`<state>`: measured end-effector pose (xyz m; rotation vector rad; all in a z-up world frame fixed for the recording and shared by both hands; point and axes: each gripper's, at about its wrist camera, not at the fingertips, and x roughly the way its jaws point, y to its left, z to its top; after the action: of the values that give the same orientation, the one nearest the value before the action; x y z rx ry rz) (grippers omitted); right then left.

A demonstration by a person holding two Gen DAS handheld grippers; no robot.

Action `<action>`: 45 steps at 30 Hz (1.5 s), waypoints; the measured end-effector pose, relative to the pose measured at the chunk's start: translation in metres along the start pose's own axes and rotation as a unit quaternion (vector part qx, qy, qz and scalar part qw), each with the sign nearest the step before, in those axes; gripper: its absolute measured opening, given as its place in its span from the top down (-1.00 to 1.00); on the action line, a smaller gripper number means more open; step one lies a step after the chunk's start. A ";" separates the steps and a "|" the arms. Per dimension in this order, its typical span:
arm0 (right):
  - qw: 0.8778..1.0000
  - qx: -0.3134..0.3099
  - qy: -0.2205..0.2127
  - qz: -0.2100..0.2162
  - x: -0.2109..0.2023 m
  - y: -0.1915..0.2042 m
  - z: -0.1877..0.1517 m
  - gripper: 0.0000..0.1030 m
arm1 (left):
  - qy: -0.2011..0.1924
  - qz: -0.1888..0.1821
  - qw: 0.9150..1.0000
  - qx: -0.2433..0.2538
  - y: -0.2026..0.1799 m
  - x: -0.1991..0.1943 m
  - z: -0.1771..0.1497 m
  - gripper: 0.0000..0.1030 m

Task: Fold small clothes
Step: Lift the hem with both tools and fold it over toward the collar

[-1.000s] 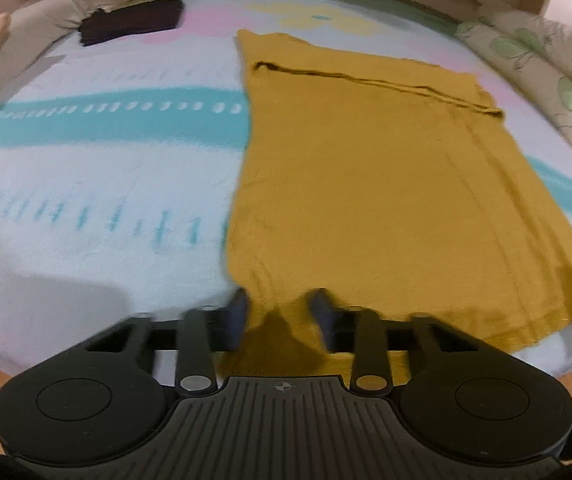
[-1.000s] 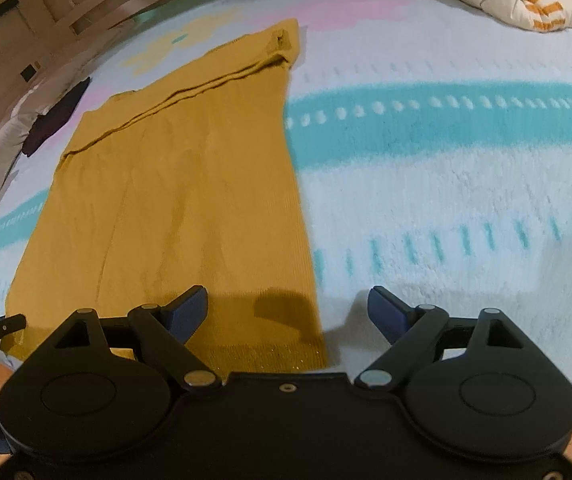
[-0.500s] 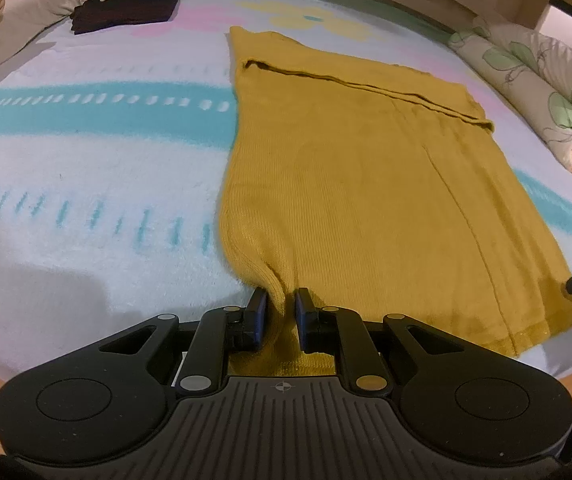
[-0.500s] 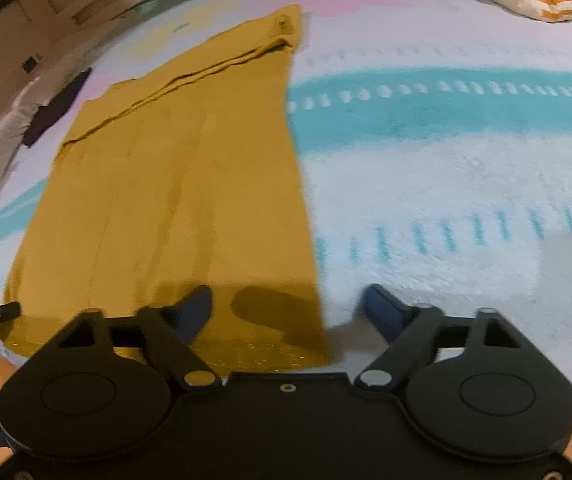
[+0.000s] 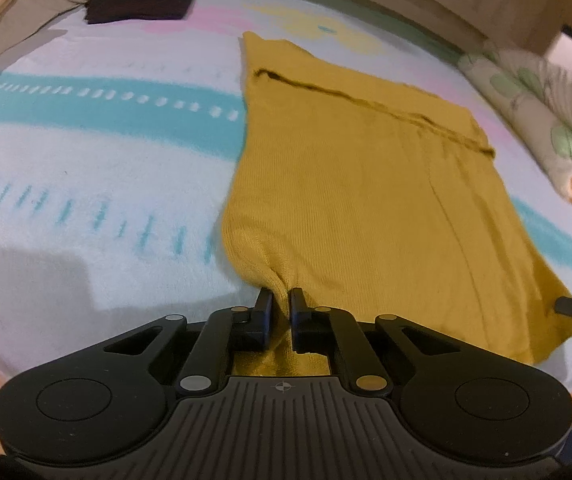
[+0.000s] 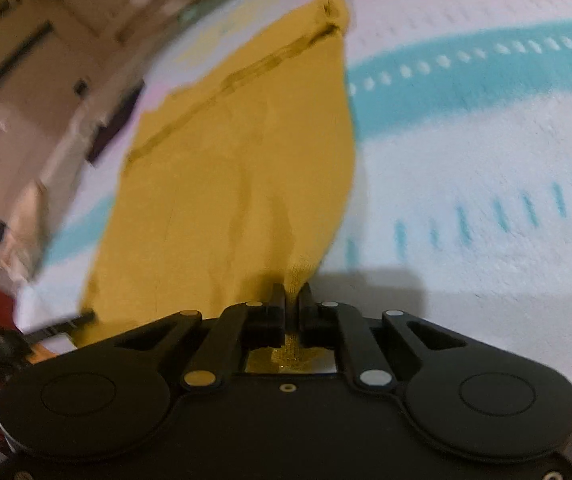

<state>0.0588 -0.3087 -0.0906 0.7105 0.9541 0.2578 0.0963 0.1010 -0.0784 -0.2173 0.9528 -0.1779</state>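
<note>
We found one mustard garment (image 5: 366,200) lying flat on the bed cover (image 5: 86,160), its long axis running away from us, hem nearest; one dark garment (image 5: 138,3) lay far off. Our left gripper (image 5: 281,298) had closed onto the near left hem corner; our right gripper (image 6: 292,294) had closed onto the near right corner.

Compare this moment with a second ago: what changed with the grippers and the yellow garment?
Both grippers closed on the near hem: left gripper first, then right gripper, each pinching a corner of the yellow garment, bunching it slightly. The rest stays spread flat on the blanket.
</note>
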 end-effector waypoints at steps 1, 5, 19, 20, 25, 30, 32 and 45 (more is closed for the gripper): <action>1.000 0.003 -0.012 0.005 -0.003 0.001 0.002 0.74 | -0.007 -0.001 1.000 -0.005 0.000 -0.002 0.003 0.84; 0.997 0.029 -0.066 0.035 -0.017 0.003 0.013 0.74 | -0.036 -0.010 0.999 -0.014 -0.005 -0.015 0.017 0.84; 0.981 0.082 -0.159 0.070 -0.023 0.021 0.081 0.74 | -0.082 -0.020 0.996 -0.038 -0.014 -0.025 0.102 0.84; 0.981 0.080 -0.162 0.069 -0.022 0.022 0.089 0.74 | -0.083 -0.021 0.996 -0.036 -0.015 -0.024 0.110 0.84; 0.980 0.074 -0.176 0.064 -0.011 0.029 0.134 0.74 | -0.084 -0.021 0.996 -0.033 -0.018 -0.010 0.155 0.84; 0.979 0.071 -0.185 0.051 0.009 0.033 0.176 0.74 | -0.092 -0.020 0.995 -0.027 -0.023 0.010 0.196 0.84; 0.979 0.069 -0.187 0.044 0.019 0.032 0.189 0.74 | -0.093 -0.018 0.995 -0.025 -0.026 0.021 0.209 0.84; 0.983 0.081 -0.163 -0.007 0.098 0.020 0.237 0.74 | -0.047 0.026 0.997 -0.046 -0.019 0.121 0.250 0.84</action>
<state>0.3097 -0.3492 -0.0525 0.8648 0.6716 0.0472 0.3696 0.0792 -0.0286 -0.2832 0.8728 -0.0756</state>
